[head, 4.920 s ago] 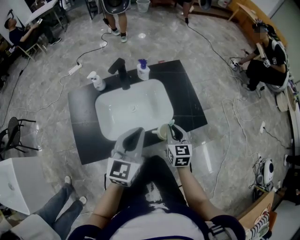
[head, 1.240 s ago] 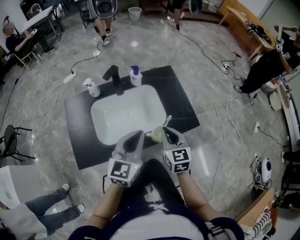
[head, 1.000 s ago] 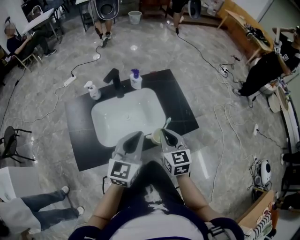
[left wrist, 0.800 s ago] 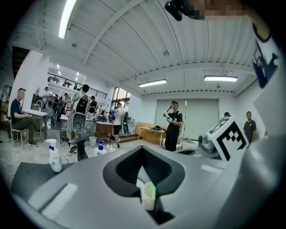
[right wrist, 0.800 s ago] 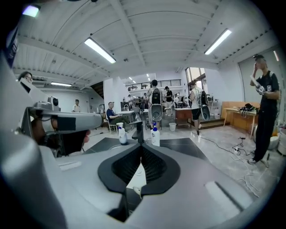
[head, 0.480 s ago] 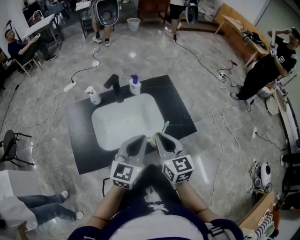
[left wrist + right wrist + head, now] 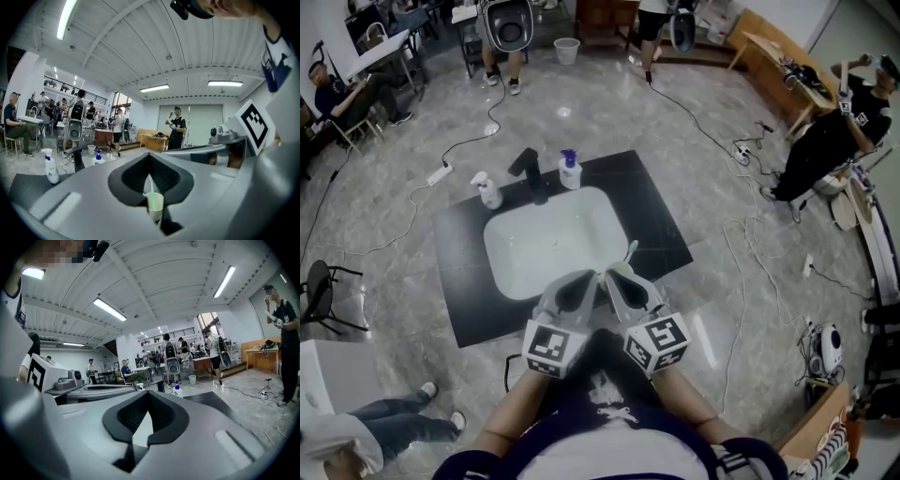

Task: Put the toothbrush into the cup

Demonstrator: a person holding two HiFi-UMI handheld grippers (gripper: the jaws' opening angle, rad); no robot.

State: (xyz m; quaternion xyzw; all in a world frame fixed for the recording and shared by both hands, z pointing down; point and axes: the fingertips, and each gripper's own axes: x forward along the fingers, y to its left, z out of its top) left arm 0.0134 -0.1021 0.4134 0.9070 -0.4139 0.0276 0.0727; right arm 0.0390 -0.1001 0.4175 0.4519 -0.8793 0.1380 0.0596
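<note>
The right gripper [image 7: 617, 281] is sitting with its jaws pressed together and nothing between them; through the gap in its pads the right gripper view is showing only the pale sink [image 7: 546, 246] and the dark counter [image 7: 661, 220] beyond. Compared with a second ago it is standing higher and closer to the left gripper [image 7: 576, 283]; in the head view it is now covering most of the cup, which was showing plainly beside its tip before. The cup itself is not looking moved.

The left gripper is staying about where it was, its jaws likewise closed on nothing; it is looking straight at the cup [image 7: 154, 205], which is standing upright on the counter at the near edge of the sink, just past its tips. The toothbrush [image 7: 150, 183] is standing in that cup, leaning a little, with its upper end poking out above the rim; the head view is showing the same end [image 7: 630, 249] sticking up beyond the right gripper.

Judging from this, the toothbrush is already in and let go, and the right gripper is drawing away from a finished placement. What is remaining is clearing both grippers without nudging the cup; it is looking light, and it is sitting near the counter's front edge between the two grippers, so a brush from either one could be tipping it over.
</note>
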